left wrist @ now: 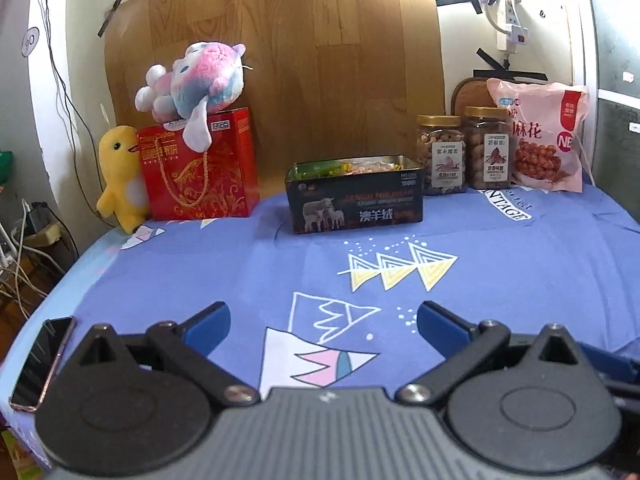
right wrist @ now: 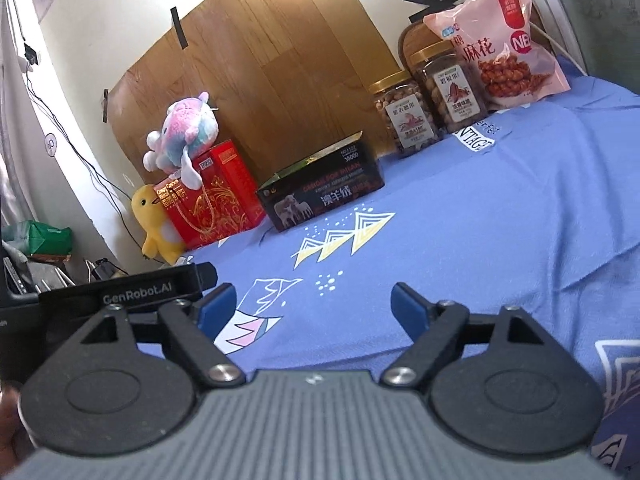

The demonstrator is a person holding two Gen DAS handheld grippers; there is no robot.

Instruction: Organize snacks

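Left tongs point(left wrist: 324, 322): spread wide, nothing between the blue pads, low over the blue-cloth bench point(left wrist: 200, 272). Right tongs point(right wrist: 312, 304): likewise wide apart and empty, just beside the left unit, whose black body shows at the left edge of the right wrist view.

Snacks sit at the far side of the bench, against the wall. Open black tin point(left wrist: 354, 196), centre, filled with wrapped items. To its right: two gold-lidded nut jars point(left wrist: 442, 154) point(left wrist: 489, 148), touching each other. Pink snack bag point(left wrist: 548, 136) leans behind them. Red gift bag point(left wrist: 200, 168) with plush toys to the left. Phone point(left wrist: 38, 364) at the near left edge.

Judgement: no grasp started; loose snacks look nearly sorted. If a jar is next, approach level, close on the body below the lid, and lift straight so the neighbouring jar is not knocked.
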